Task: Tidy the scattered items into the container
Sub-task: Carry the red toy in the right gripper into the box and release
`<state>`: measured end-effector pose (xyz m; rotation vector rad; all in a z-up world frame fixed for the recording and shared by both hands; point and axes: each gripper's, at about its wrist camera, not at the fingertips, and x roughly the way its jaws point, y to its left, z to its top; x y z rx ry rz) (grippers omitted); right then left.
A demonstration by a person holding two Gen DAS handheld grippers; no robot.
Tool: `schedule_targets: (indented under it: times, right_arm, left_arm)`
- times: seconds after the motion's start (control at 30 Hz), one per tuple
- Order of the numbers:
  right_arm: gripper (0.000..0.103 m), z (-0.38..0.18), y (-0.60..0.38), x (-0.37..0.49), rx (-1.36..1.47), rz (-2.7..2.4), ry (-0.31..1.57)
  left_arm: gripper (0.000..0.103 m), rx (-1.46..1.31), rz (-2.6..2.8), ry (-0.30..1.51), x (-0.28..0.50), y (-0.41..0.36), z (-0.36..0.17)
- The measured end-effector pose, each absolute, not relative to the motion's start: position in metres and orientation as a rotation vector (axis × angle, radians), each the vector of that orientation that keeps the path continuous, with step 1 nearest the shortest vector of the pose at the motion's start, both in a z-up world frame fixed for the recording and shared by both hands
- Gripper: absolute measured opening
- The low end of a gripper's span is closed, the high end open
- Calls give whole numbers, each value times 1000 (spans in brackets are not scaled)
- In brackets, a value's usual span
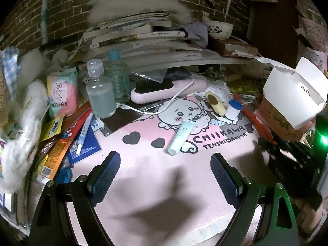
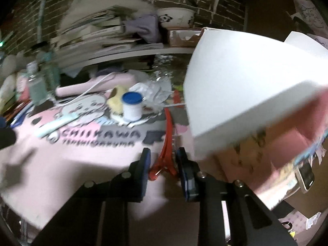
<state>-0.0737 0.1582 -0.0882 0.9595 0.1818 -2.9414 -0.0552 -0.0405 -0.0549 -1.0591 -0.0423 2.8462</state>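
Task looks barely started, judging by how much is loose on the counter [image 1: 155,176]; inside of the container cannot be seen from either view, so what is already in it is unknown.

Left to right: left edge of the counter holds a heap of flat packets and a white pen [image 1: 83,132], one pen; one pink Kotex pack [image 1: 61,94] behind them; two clear bottles [image 1: 100,90] side by side toward the back left; one pink hairbrush [image 1: 164,91] at the back middle with a white cable [image 1: 164,106] looped over it; one pale tube [image 1: 180,136] lying mid-counter on the cartoon print; one yellow plush toy [image 1: 214,102] just beside one small white jar with blue lid [image 1: 232,108]; one red hair clip [image 2: 164,141] near the right edge; one white and pink carton, the container [image 1: 287,100], flaps open, at the right edge.

Left gripper [image 1: 165,176]: jaws spread wide, nothing between them, hovering over the bare front of the counter.

Right gripper [image 2: 163,172]: jaws narrowed around the near end of the red hair clip; view is blurred, so I cannot tell whether the pads actually press on it.

Left to do, as I judge it: clip, jar, toy, tube at least, all outside the container.
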Motion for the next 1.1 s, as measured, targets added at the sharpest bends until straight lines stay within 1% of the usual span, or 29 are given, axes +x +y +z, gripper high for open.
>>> schedule_targets:
  times: [0.13, 0.17, 0.33, 0.43, 0.5, 0.57, 0.63, 0.7, 0.77, 1.1]
  right_arm:
    - [25, -92, 158, -65, 954, -2937, 179]
    - [27, -92, 159, -67, 958, -2940, 168]
    - [33, -94, 162, -76, 918, -2972, 171]
    - [33, -95, 161, -79, 893, -2974, 168]
    - [31, -95, 161, -81, 885, -2970, 170]
    - [20, -96, 159, -80, 876, -2959, 166]
    - [20, -97, 155, -78, 855, -2963, 205]
    - [19, -96, 157, -76, 847, -2952, 181]
    - [16, -95, 157, -74, 836, -2956, 184]
    - [16, -91, 153, -57, 783, -2940, 197]
  left_arm:
    - [88, -1046, 2842, -34, -54, -35, -52]
    - [88, -1045, 2842, -29, -54, -34, -51]
    - [88, -1049, 2852, -10, -54, -32, -50]
    - [88, -1050, 2854, -12, -55, -32, -48]
    - [88, -1050, 2856, -6, -54, -31, -47]
    - [88, -1050, 2858, 1, -54, -30, -47]
    - [88, -1051, 2856, 3, -53, -29, -47]
    - [88, -1050, 2854, 3, -53, -29, -47]
    - [88, -1047, 2852, 3, -52, -28, -46]
    - [88, -1034, 2854, 8, -48, -24, -42]
